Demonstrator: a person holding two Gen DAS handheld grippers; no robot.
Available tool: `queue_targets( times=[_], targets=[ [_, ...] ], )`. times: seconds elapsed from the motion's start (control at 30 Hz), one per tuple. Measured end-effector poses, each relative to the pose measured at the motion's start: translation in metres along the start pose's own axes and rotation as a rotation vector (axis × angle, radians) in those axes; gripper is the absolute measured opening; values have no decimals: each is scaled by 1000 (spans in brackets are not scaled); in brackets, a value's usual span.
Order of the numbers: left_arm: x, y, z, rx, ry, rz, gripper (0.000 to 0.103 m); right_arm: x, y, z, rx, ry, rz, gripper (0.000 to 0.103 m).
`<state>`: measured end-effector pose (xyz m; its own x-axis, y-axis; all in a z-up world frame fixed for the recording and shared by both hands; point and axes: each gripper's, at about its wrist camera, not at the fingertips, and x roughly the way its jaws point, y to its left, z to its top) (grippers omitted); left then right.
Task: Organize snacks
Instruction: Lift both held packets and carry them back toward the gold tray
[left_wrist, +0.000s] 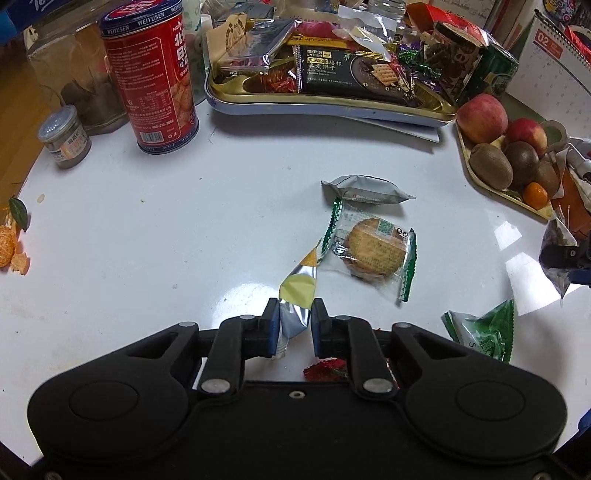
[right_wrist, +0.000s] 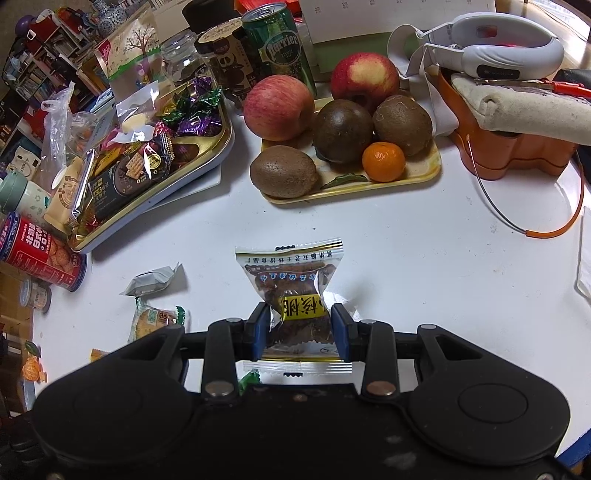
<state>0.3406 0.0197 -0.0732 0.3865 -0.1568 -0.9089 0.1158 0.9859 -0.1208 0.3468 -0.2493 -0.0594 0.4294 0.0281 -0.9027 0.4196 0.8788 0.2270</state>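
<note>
My left gripper (left_wrist: 295, 317) is shut on a thin yellow and silver snack packet (left_wrist: 299, 284) just above the white table. Right beyond it lie a round biscuit in a clear green-edged wrapper (left_wrist: 371, 251) and a silver packet (left_wrist: 365, 190). A gold snack tray (left_wrist: 332, 101) heaped with sweets and packets stands at the far side. My right gripper (right_wrist: 300, 325) is shut on a clear-wrapped brown snack with a yellow label (right_wrist: 295, 288), held over the table. In the right wrist view the biscuit (right_wrist: 155, 321) and silver packet (right_wrist: 151, 280) lie to its left.
A red biscuit tin (left_wrist: 151, 74) and a small jar (left_wrist: 64, 136) stand at the far left. A fruit tray (right_wrist: 424, 173) with apples and kiwis sits behind. An orange container (right_wrist: 517, 147) is at the right, a green packet (left_wrist: 484, 332) near the left gripper, and tangerine peel (left_wrist: 7, 247) at the table's left edge.
</note>
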Motion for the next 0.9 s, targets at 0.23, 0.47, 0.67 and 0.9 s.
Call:
queue_targets(
  times=[0.23,0.47,0.67,0.9],
  targets=[
    [-12,3,2,-71,-21,-31,23,-7,1,-2,-21,-17,22,38],
    [-54,-8,-8,-85,-62,-49,23,-34,-2,-11,-28,-73,93,38],
    [-91,-15,-47,-66,-100,-50,23,-71,-4,-36,-92,-145,133,38],
    [-117,-19,-123,-35,-132,-55,23,-121,-21,-98,-113,-272,186,38]
  ],
)
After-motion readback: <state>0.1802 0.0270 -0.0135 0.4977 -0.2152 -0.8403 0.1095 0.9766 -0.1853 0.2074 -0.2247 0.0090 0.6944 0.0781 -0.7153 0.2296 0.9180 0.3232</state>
